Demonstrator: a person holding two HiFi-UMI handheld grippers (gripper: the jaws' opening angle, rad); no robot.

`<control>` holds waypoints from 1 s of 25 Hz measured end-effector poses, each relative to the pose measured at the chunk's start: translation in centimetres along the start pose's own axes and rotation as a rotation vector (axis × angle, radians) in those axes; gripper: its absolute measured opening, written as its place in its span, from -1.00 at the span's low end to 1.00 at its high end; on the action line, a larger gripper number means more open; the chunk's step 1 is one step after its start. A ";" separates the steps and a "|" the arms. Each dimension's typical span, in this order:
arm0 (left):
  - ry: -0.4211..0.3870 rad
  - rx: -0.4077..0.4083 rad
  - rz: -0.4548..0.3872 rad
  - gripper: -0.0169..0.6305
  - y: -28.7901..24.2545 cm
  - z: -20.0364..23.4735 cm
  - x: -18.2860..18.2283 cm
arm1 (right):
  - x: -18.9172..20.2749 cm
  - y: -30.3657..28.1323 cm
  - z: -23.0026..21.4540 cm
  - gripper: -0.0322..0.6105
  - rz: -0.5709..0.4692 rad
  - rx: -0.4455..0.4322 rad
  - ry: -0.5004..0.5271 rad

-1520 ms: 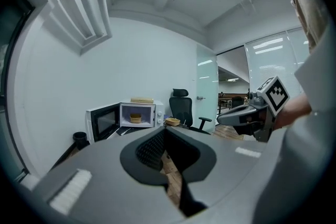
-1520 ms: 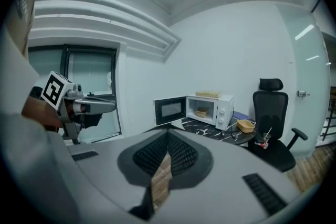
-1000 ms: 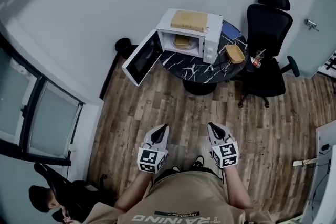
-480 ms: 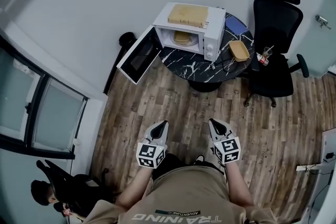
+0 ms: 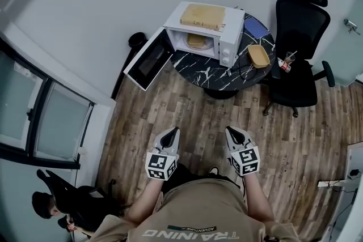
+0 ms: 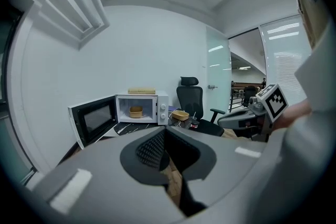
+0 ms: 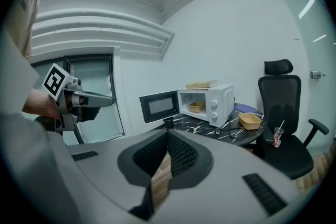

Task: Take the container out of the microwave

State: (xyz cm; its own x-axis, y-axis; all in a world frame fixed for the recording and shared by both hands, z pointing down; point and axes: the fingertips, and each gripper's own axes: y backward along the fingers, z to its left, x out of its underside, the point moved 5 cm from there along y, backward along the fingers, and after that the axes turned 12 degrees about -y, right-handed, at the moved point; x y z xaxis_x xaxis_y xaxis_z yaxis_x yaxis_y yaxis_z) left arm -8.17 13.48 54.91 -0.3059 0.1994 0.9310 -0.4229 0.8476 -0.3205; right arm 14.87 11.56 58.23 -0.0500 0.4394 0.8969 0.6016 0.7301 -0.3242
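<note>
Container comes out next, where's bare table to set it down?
Bare tabletop in front of the microwave, between its open door and the cable. Crowded right of the microwave: tan tray, cable, blue object.

This looks like an office break corner. A black swivel chair (image 5: 300,22) stands by a round counter (image 5: 207,73) carrying a microwave (image 5: 231,31). Glass partitions (image 5: 54,130) line the room.

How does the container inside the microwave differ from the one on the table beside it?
The container inside the microwave sits in the cavity, with the door swung open; the container on the table stands in the open, right of the microwave. The inside one looks rounder and taller; the table one is oblong and shallower. Both are tan.
</note>
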 end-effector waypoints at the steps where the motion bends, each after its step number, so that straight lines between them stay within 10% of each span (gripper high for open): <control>1: -0.002 0.003 0.002 -0.95 -0.1 -0.1 0.0 | 0.0 0.0 -0.1 -0.88 0.001 0.001 0.001; 25: 0.043 0.063 -0.001 -0.95 -3.2 4.8 0.9 | -1.9 -6.4 2.0 -0.88 0.058 0.012 0.056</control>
State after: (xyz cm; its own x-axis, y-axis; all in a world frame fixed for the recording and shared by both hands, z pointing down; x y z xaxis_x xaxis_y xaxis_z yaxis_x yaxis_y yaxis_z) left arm -11.15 8.63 55.92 -0.2685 0.2205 0.9377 -0.4763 0.8157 -0.3282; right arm 9.49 7.13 58.02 0.0293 0.4515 0.8918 0.5926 0.7107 -0.3792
